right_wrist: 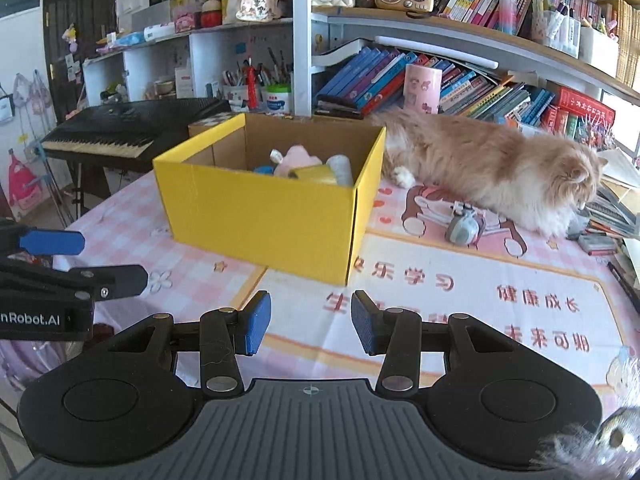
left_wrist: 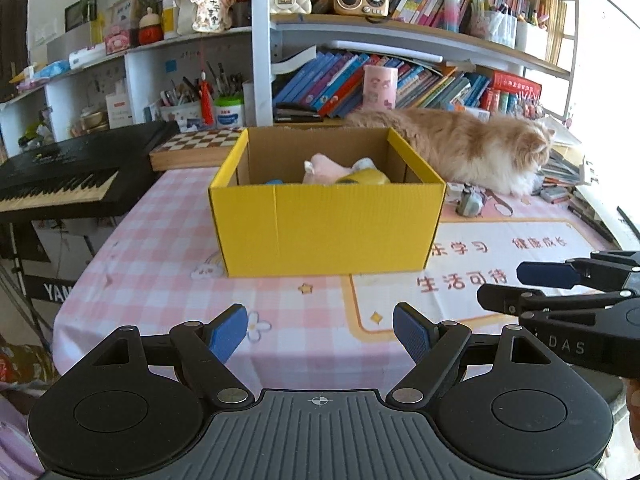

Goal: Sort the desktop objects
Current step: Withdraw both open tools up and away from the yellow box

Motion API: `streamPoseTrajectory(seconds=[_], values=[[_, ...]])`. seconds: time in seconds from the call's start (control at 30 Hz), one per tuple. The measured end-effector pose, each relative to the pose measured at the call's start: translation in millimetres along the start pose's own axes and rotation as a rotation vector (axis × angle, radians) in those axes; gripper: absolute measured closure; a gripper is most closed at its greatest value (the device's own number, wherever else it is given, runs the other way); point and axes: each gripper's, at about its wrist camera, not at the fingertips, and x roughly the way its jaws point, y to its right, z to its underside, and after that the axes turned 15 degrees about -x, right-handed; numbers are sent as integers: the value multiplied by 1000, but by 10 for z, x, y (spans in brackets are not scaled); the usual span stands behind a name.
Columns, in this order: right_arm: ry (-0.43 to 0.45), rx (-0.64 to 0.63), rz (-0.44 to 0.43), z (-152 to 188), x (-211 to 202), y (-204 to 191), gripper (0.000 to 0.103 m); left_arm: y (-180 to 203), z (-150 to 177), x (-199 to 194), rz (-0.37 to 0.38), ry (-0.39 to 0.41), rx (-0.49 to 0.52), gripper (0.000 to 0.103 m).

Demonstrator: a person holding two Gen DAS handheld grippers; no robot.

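Yellow box (left_wrist: 326, 230) on checked tablecloth (left_wrist: 160, 272), cat (left_wrist: 472, 148) behind.

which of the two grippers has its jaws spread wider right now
The left gripper: the gap between its blue pads is clearly broader. The right gripper holds its pads much closer together. Neither has anything between its fingers.

The yellow box (left_wrist: 326, 228) hides its contents' lower parts; the cat's (left_wrist: 472, 152) rear sits behind it; book titles are unreadable.
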Motion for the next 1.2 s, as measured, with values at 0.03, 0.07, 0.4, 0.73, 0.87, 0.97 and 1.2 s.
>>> streamPoseTrajectory(seconds=[0.03, 0.07, 0.4, 0.73, 0.87, 0.97, 1.2], values=[[-4, 1, -1, 21, -15, -23, 61, -5, 20, -12, 2, -4, 0, 20], [-8, 3, -2, 46, -31, -52, 61, -6, 42, -22, 5, -8, 0, 20], [-35, 20, 3, 183, -163, -199, 60, 9, 232, -101, 54, -44, 21, 20], [-61, 38, 50, 293, -282, -165, 58, 66, 258, -40, 107, -77, 6, 20], [-75, 59, 75, 354, -323, -105, 58, 178, 272, 16, 134, -98, 30, 20], [-87, 82, 94, 409, -339, -39, 57, 266, 288, 61, 151, -110, 52, 20], [-107, 113, 105, 486, -302, 129, 57, 448, 258, 198, 165, -134, 72, 20]])
